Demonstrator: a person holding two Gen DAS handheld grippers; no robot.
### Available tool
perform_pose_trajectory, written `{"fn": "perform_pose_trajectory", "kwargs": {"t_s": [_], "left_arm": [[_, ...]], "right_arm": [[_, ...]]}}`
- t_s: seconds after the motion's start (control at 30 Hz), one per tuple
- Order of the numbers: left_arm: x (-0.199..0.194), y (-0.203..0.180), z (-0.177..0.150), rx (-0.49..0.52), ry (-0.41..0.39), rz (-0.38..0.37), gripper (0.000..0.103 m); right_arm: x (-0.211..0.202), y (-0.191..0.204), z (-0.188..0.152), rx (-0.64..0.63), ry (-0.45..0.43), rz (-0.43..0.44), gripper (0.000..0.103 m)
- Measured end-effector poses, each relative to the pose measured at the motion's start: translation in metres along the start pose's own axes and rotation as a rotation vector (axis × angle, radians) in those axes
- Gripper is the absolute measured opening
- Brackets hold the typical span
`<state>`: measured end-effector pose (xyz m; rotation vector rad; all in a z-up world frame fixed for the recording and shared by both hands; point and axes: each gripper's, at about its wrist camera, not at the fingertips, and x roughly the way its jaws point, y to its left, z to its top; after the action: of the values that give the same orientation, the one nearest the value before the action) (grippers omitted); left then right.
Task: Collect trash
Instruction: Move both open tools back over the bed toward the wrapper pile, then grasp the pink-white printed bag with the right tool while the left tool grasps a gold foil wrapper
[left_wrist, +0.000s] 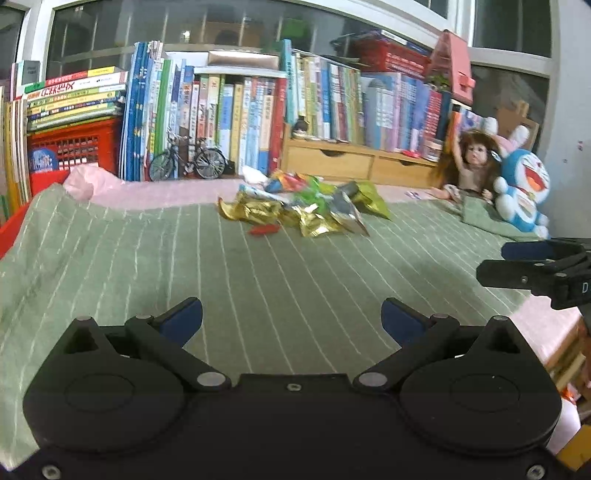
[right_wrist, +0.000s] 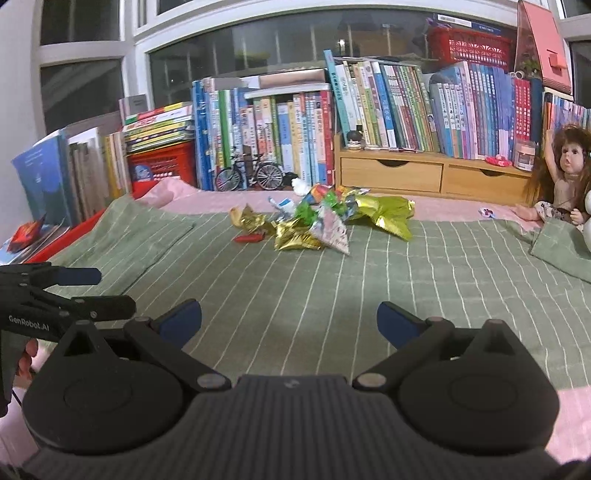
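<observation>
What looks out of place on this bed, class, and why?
A heap of crumpled snack wrappers, gold, green and silver foil, lies scattered on the green striped blanket near the row of books. A small red scrap lies apart at its left edge. It is litter on otherwise tidy bedding.

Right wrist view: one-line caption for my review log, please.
Open right gripper hovers over a green striped blanket, facing a pile of crumpled snack wrappers before the bookshelf; left gripper alongside.

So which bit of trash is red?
The small flat wrapper at the pile's near left edge. It is plain red; the crumpled ones beside it are gold, green and silver.
</observation>
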<state>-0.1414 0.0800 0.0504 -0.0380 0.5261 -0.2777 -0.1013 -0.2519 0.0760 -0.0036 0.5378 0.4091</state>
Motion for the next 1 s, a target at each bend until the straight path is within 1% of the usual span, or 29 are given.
{"fn": "perform_pose_trajectory", "kwargs": {"t_s": [0.2,0.3,0.4,0.57,0.67,0.73,0.83,0.87,1.0], "left_arm": [[0.039,0.012,0.04,0.031,-0.031,0.019,0.103],[0.07,0.022,0.059,0.017,-0.031,0.02,0.103],[0.105,0.033,0.072,-0.007,-0.021,0.021,0.103],[0.163,0.051,0.085,-0.038,0.004,-0.055,0.103],[0.197,0.057,0.086,-0.026,0.021,-0.091,0.103],[0.211,0.058,0.085,-0.01,0.016,-0.11,0.103],[0.223,0.056,0.084,0.033,-0.029,-0.17,0.103],[0.226,0.056,0.085,0.034,-0.018,-0.187,0.103],[0.238,0.059,0.091,0.017,-0.006,-0.208,0.103]], "right_arm": [[0.034,-0.017,0.027,0.002,-0.019,-0.014,0.103],[0.056,-0.029,0.04,0.027,-0.023,-0.01,0.103],[0.084,-0.046,0.051,0.081,0.001,-0.004,0.103],[0.139,-0.066,0.061,0.12,0.067,0.053,0.103],[0.174,-0.073,0.062,0.121,0.114,0.051,0.103],[0.195,-0.077,0.061,0.14,0.14,0.05,0.103],[0.212,-0.084,0.056,0.182,0.139,0.071,0.103],[0.215,-0.086,0.055,0.199,0.126,0.076,0.103],[0.225,-0.091,0.051,0.231,0.097,0.106,0.103]]}}
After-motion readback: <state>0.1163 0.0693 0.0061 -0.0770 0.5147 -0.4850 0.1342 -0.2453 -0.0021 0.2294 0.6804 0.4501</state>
